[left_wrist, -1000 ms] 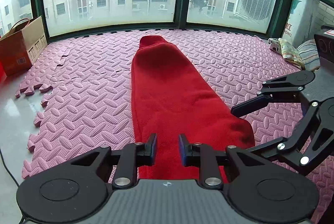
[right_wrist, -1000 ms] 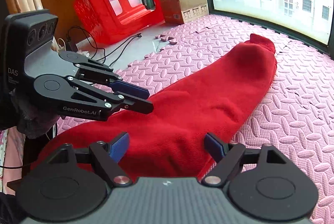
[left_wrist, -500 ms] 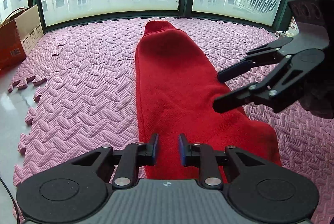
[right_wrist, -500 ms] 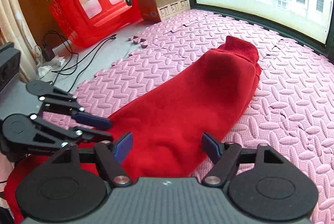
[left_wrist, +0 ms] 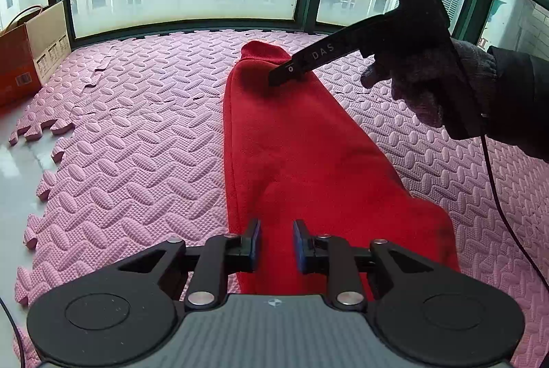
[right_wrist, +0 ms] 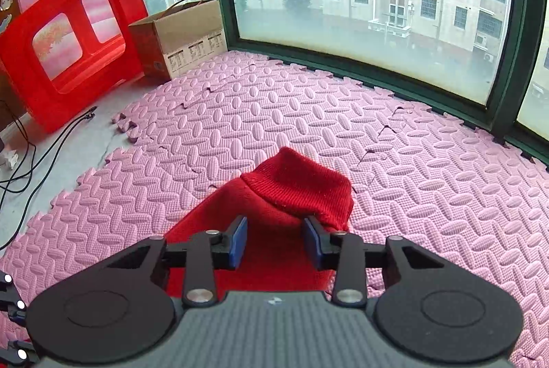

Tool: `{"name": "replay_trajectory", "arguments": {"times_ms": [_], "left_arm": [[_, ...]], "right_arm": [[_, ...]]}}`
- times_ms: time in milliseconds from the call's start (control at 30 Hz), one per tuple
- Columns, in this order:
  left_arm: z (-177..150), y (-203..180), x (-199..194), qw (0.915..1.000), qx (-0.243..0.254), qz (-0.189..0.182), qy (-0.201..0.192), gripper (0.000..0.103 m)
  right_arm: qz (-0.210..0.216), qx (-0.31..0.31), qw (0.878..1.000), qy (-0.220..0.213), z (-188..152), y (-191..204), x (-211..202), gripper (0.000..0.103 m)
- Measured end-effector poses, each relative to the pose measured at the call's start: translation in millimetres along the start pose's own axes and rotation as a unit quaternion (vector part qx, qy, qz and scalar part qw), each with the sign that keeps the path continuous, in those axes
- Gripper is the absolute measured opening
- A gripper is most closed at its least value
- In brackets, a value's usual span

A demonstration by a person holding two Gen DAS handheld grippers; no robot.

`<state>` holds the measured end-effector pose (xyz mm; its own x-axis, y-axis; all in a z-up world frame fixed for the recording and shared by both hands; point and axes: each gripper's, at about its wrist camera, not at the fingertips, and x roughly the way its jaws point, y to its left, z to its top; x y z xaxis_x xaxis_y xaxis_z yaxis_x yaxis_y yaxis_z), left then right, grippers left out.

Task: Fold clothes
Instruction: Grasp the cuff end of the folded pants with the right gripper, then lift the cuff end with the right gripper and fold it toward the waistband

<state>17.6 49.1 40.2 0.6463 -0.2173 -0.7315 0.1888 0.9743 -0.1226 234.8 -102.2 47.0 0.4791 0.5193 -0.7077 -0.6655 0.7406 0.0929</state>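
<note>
Red fuzzy knit garment [left_wrist: 302, 141] lies flat on the pink foam puzzle mat [left_wrist: 137, 134], stretched out long w/ its ribbed end [right_wrist: 302, 186] far away by the window. It looks like it's been folded into a long, thin shape already, so I'd guess the side folds are done & the end-to-end fold is left. The left gripper [left_wrist: 276, 246] sits low over the near end of the cloth, jaws a little bit apart w/ red cloth showing between them; can't tell if it's pinching any. The right gripper [right_wrist: 276, 242] is over at the far end, just behind the ribbed part, jaws wide apart on each side of the cloth, not squeezing yet. A hand in a grey knit glove [left_wrist: 432, 83] holds it. My guess: it'll grab that end next and bring it back toward the near end. Count: 1 red garment, 2 grippers, 1 brown cardboard box [right_wrist: 182, 38], 1 red plastic stool [right_wrist: 68, 31] tipped on its side, a few black cords [right_wrist: 37, 141] on the bare floor.
</note>
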Motion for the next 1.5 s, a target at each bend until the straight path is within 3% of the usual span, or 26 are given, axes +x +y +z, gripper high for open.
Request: {"name": "replay_trajectory", "arguments": {"times_ms": [267,367,400,500,700,767,933,967,1000,1067,1100,1333,1467,1500], "left_arm": [[-1.6,1.2,0.1,1.0,-0.005,-0.004,-0.004,0.024],[-1.1,1.5,-0.7,0.9999,-0.007,-0.007,-0.005,0.024],[-1.1,1.4,-0.5,0.9999,-0.007,-0.007,-0.005,0.024],[-0.7,1.1,-0.2,0.9999,-0.007,-0.009,-0.005,0.025],[-0.3,-0.6,-2.2,0.9998,-0.009,-0.016,-0.005,0.034],[0.3,-2.4,-2.2,0.9998,-0.006,-0.017,-0.004,0.037],[3.4,-5.8,-5.6,0.9998,0.001,-0.019,-0.005,0.049],[4.1,-6.3,-6.2,0.9998,0.001,-0.018,-0.006,0.051],[4.9,-7.2,-7.0,0.9999,0.002,-0.013,-0.007,0.055],[6.7,-8.1,-9.3,0.9999,0.004,-0.007,-0.014,0.058],[7.6,-8.1,-10.3,0.9998,0.003,-0.008,-0.016,0.059],[11.5,-14.7,-16.9,0.9996,0.011,-0.014,-0.023,0.061],[10.8,-25.4,-24.6,0.9989,0.019,-0.037,-0.023,0.058],[10.5,-29.1,-26.6,0.9984,0.022,-0.048,-0.023,0.052]], "right_arm": [[-0.037,-0.048,0.998,0.015,0.5,13.5,32.5,0.031],[-0.012,-0.016,1.0,-0.002,3.8,6.9,17.4,0.035],[-0.005,-0.004,1.0,-0.012,4.6,2.5,11.4,0.045],[-0.01,0.026,0.999,-0.032,6.6,-15.1,2.1,0.056],[0.008,0.134,0.991,-0.01,0.8,-62.9,21.6,0.061],[0.032,0.164,0.986,-0.002,-4.2,-73.3,29.5,0.061],[0.053,0.179,0.982,-0.013,-9.1,-77.5,32.3,0.061],[0.055,0.177,0.983,-0.012,-9.1,-76.6,32.3,0.057],[0.06,0.174,0.983,-0.009,-9.0,-75.7,32.9,0.047],[0.068,0.178,0.982,-0.006,-8.5,-75.0,34.1,0.043],[0.07,0.177,0.982,-0.006,-8.1,-75.0,34.5,0.034],[0.082,0.187,0.979,-0.022,-2.9,-75.7,22.8,0.02],[0.084,0.174,0.98,-0.039,5.9,-67.2,2.6,0.018],[0.085,0.17,0.981,-0.043,7.5,-64.9,-1.7,0.018]]}}
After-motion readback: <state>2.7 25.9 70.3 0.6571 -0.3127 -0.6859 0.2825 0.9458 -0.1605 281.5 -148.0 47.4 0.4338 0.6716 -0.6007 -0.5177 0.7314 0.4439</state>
